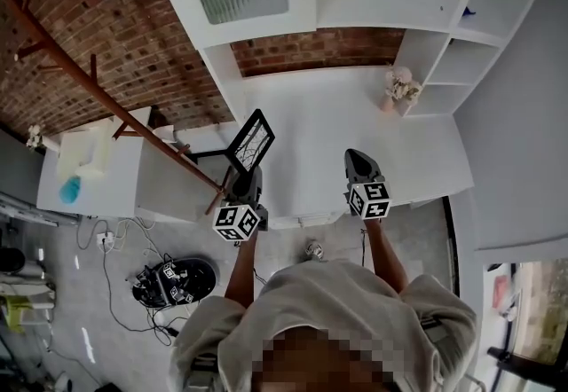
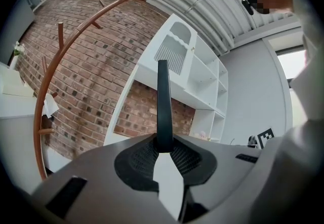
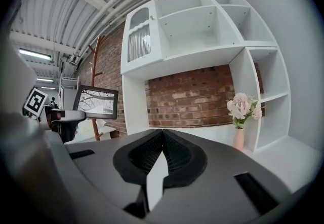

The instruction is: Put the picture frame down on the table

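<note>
Black, thin-rimmed and rectangular, the picture frame (image 1: 249, 140) is in the air over the left end of the white flat-topped table (image 1: 328, 126), tilted and not yet resting on it. The left gripper (image 1: 246, 176) has its jaws clamped on one narrow edge of the rim. In the left gripper view that edge stands up as a dark bar between the ribbed pads. The right gripper (image 1: 356, 157) hovers near the table's front with its jaws pressed together on nothing, so it lends no support.

The main risk is the hold itself. A pinch on a single slim bar lets the frame swing or slide, and a quick drop of the wrist could make it pivot and land on a corner. A second risk is the landing spot. The frame hangs close to the table's left end, so if it is set down there without moving inward, part of it may overhang and tip off. A third is the brown wooden coat rack (image 1: 106, 102), whose slanting branch passes just beside the frame on its left. A sideways sweep could knock the rim against it. The small pink vase (image 1: 390, 103) of pale flowers sits well apart at the right rear and looks safe. Opening the jaws before the frame lies flat would probably make it topple.
</note>
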A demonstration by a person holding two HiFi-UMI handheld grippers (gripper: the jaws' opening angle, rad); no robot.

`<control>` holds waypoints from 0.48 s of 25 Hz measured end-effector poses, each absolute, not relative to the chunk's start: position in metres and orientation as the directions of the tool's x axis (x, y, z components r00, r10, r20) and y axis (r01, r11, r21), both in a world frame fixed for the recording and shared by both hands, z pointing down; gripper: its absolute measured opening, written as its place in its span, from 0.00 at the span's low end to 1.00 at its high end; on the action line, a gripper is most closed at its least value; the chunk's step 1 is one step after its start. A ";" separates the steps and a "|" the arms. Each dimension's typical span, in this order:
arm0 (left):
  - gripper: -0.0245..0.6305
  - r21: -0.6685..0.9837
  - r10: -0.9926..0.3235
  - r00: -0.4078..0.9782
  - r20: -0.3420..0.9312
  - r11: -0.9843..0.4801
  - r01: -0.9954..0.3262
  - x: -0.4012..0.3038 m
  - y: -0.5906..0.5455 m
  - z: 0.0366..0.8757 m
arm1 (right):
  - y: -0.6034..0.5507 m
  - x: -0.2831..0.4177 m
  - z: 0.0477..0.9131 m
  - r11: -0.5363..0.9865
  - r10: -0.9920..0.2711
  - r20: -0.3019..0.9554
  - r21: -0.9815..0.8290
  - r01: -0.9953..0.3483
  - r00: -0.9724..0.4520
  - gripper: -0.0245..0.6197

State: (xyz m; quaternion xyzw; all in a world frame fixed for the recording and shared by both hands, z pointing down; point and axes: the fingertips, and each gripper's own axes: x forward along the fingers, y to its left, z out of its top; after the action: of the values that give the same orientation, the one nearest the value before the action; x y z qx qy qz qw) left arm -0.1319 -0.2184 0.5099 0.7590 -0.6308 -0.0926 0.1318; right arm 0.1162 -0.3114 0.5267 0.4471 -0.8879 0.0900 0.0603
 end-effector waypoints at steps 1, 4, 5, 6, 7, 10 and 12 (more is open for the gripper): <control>0.15 0.316 -0.982 0.185 0.027 -0.167 -0.934 -0.131 -0.224 0.511 | -0.317 0.116 0.528 0.586 -0.781 0.189 -0.107 -0.803 -0.596 0.08; 0.15 0.316 -0.984 0.175 0.035 -0.156 -0.936 -0.129 -0.238 0.515 | -0.334 0.115 0.533 0.595 -0.773 0.194 -0.112 -0.796 -0.604 0.08; 0.15 0.316 -0.984 0.173 0.038 -0.152 -0.936 -0.128 -0.242 0.516 | -0.339 0.115 0.536 0.597 -0.770 0.196 -0.114 -0.794 -0.607 0.08; 0.15 0.316 -0.984 0.171 0.042 -0.149 -0.937 -0.128 -0.245 0.518 | -0.343 0.115 0.538 0.599 -0.768 0.199 -0.117 -0.793 -0.609 0.08; 0.15 0.316 -0.984 0.169 0.047 -0.146 -0.937 -0.128 -0.248 0.520 | -0.346 0.114 0.540 0.601 -0.765 0.202 -0.119 -0.791 -0.612 0.08; 0.15 0.318 -0.985 0.164 0.059 -0.137 -0.938 -0.131 -0.253 0.522 | -0.353 0.108 0.543 0.608 -0.756 0.212 -0.123 -0.784 -0.620 0.08; 0.15 0.318 -0.985 0.162 0.065 -0.133 -0.939 -0.132 -0.256 0.525 | -0.356 0.105 0.547 0.612 -0.751 0.217 -0.125 -0.781 -0.623 0.08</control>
State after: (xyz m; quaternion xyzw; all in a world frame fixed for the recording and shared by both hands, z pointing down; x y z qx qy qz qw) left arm -0.1322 -0.2556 0.5248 0.7484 -0.6425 -0.0799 0.1438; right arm 0.1054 -0.3565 0.5466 0.4281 -0.8949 0.1042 0.0714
